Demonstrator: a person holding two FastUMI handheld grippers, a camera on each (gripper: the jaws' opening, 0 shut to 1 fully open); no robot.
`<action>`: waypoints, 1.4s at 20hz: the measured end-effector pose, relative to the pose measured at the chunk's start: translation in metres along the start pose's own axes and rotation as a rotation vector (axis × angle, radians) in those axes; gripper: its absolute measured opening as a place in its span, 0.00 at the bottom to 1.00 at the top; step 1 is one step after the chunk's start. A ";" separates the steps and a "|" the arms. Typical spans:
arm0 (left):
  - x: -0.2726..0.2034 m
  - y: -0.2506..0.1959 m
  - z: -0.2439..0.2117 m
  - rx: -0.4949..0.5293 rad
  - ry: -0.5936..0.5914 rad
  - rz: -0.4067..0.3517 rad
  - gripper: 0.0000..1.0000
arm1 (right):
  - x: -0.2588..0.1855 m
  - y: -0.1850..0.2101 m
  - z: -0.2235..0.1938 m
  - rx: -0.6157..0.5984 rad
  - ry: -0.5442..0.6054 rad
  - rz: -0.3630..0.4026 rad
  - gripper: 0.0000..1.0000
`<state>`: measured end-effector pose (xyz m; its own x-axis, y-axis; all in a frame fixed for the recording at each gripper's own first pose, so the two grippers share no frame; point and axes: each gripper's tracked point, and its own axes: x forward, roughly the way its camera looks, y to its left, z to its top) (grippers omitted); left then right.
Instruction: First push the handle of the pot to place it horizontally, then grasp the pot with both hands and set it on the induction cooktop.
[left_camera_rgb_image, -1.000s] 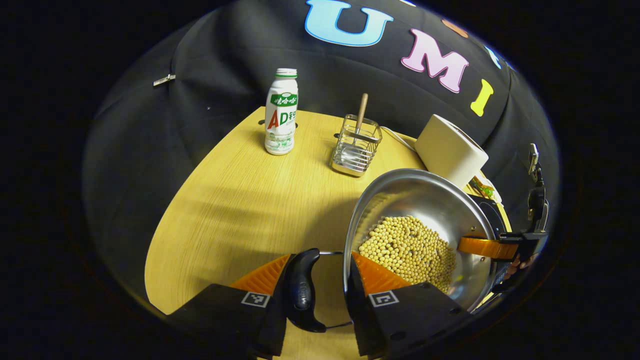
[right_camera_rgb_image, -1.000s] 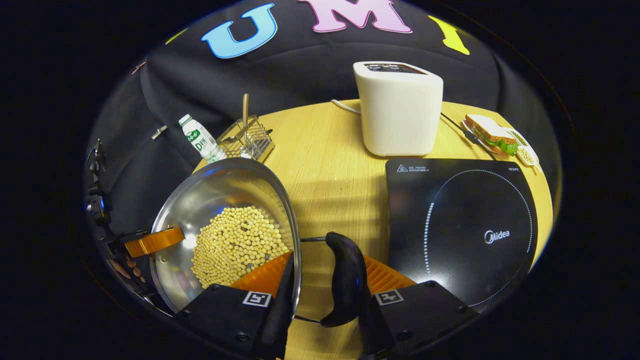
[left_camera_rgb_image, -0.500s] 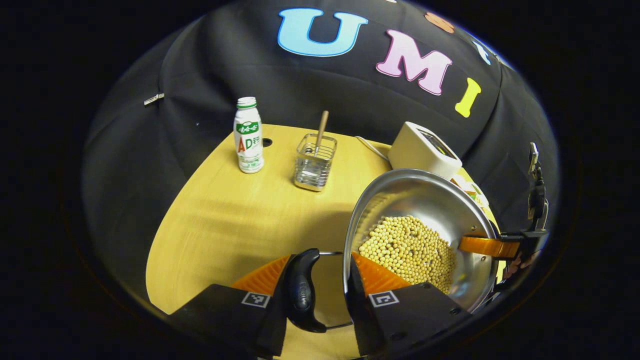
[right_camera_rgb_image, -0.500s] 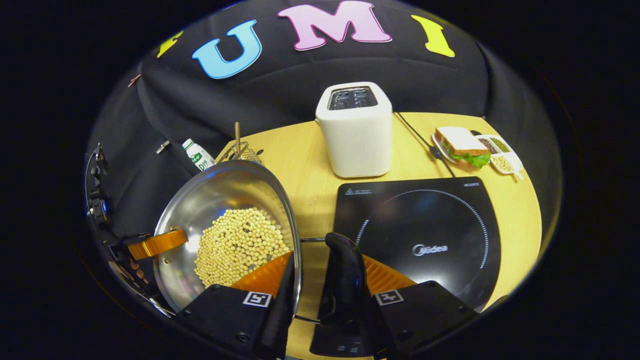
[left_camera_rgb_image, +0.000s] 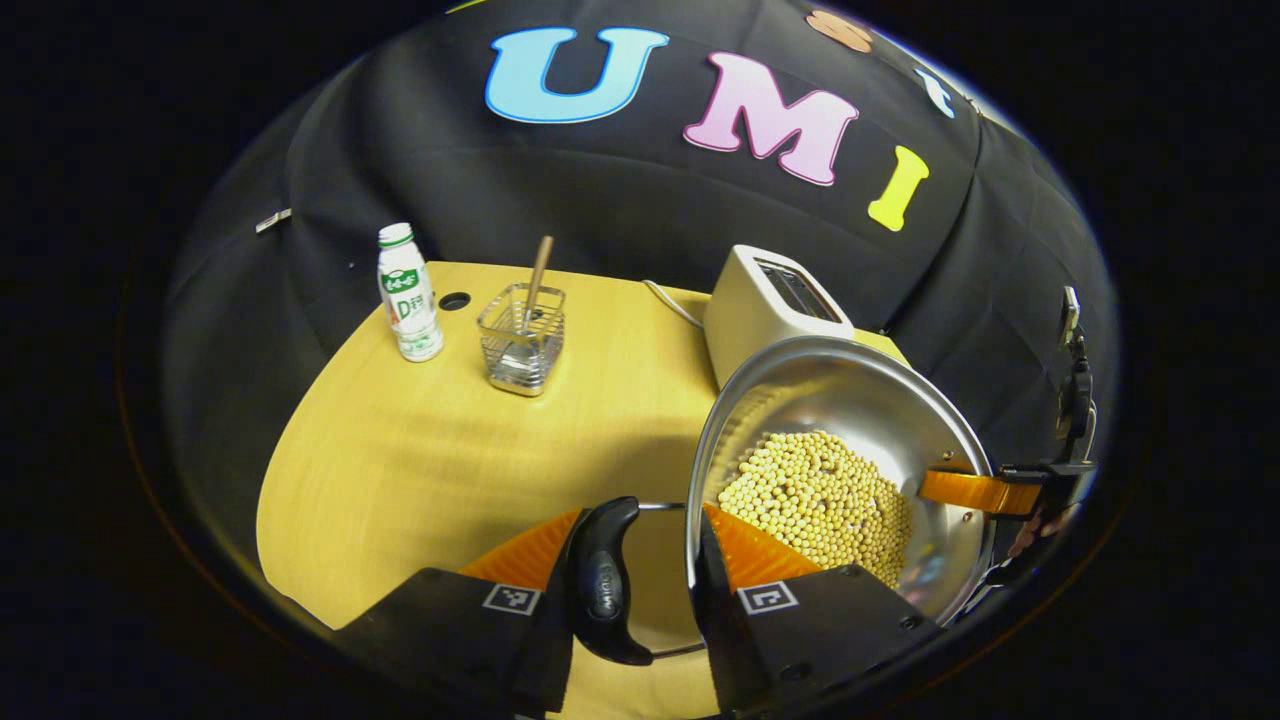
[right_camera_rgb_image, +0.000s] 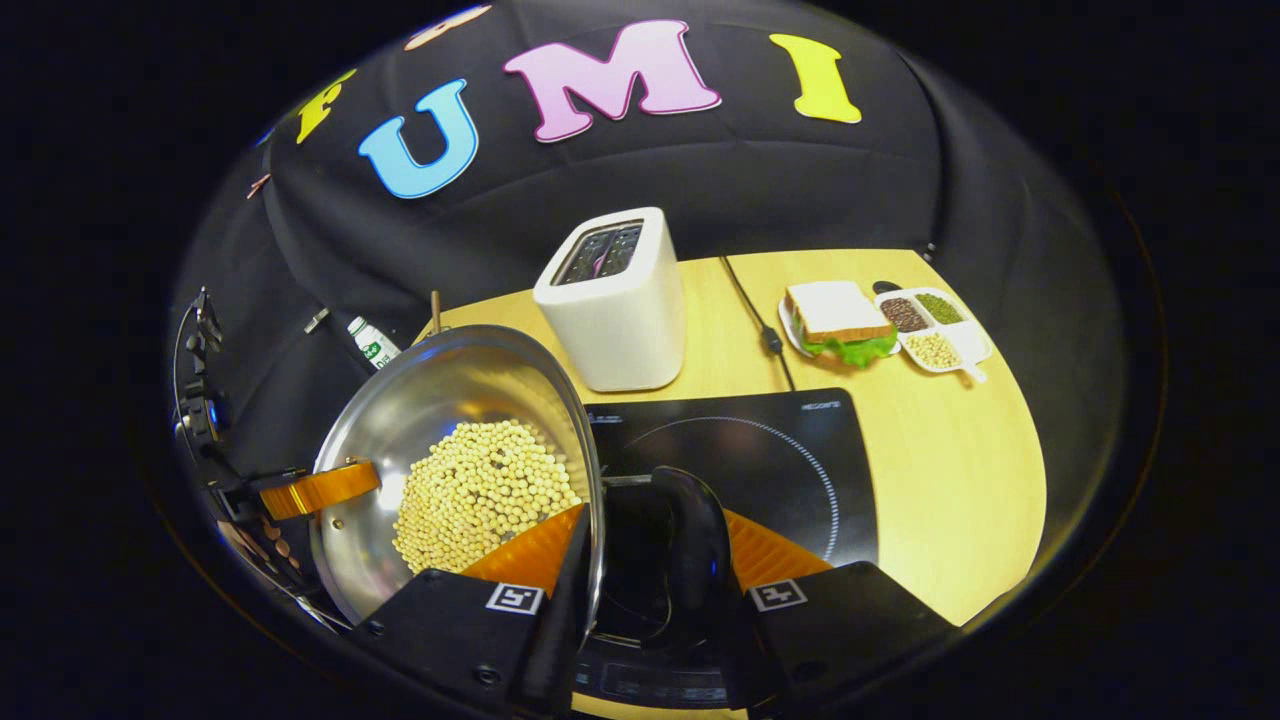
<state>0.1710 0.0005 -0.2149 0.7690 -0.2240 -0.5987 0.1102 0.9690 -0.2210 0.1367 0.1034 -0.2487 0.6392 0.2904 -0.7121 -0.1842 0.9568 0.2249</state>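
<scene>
Since a second ago we've carried the pot (right_camera_rgb_image: 450, 470) sideways, both claws clamped on its handles, so the cooktop (right_camera_rgb_image: 760, 460) lies just beneath the right claw (right_camera_rgb_image: 640, 560).

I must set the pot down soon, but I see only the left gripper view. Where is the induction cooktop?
Observer: In the right gripper view, the flat black induction cooktop lies just in front of the white toaster, partly beneath the black side handle of the round steel pot.
Operator: Does the other gripper hold that handle?
Observer: Yes. The right hand-held gripper clamps the pot's wall and that handle between its fingers.
Operator: Is something near the cooktop's far side?
Observer: A sandwich on a white plate sits beyond the far right corner, apart from it.
</scene>
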 end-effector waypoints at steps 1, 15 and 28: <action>0.003 -0.012 0.000 0.004 -0.004 -0.002 0.57 | -0.002 -0.011 0.003 0.004 -0.006 -0.001 0.55; 0.064 -0.116 -0.007 0.059 0.021 -0.063 0.57 | -0.008 -0.126 0.003 0.073 -0.008 -0.073 0.59; 0.099 -0.126 -0.031 0.011 0.061 -0.049 0.57 | 0.028 -0.155 -0.011 0.076 0.058 -0.085 0.55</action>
<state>0.2135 -0.1467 -0.2706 0.7226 -0.2766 -0.6335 0.1539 0.9578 -0.2426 0.1745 -0.0366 -0.3107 0.6055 0.2111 -0.7674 -0.0732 0.9749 0.2105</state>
